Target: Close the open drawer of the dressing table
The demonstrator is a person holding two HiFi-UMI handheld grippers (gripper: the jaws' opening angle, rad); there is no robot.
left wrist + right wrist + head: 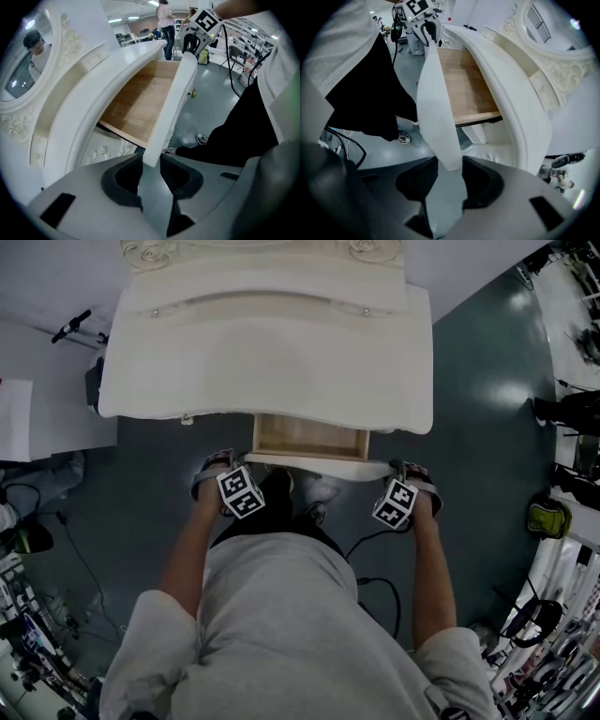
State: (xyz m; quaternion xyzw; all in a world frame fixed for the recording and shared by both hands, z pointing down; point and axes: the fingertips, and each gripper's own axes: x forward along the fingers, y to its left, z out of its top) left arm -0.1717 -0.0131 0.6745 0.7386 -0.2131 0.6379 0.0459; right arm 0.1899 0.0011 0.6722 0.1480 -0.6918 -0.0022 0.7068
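The white dressing table (272,362) has its middle drawer pulled out, showing a bare wooden bottom (309,437). The drawer's curved white front (319,465) faces me. My left gripper (220,465) points down at the front's left end and my right gripper (410,471) at its right end. In the left gripper view the drawer front's end (171,103) sits between the pads of the left gripper (151,166), touching both. In the right gripper view the other end (436,103) is pinched the same way in the right gripper (450,171).
An oval mirror (26,56) in a carved frame stands at the table's back. A small brass knob (191,93) sits on the drawer front. Cables (380,592) trail over the dark floor by my feet; shelves and gear (562,521) line the right side.
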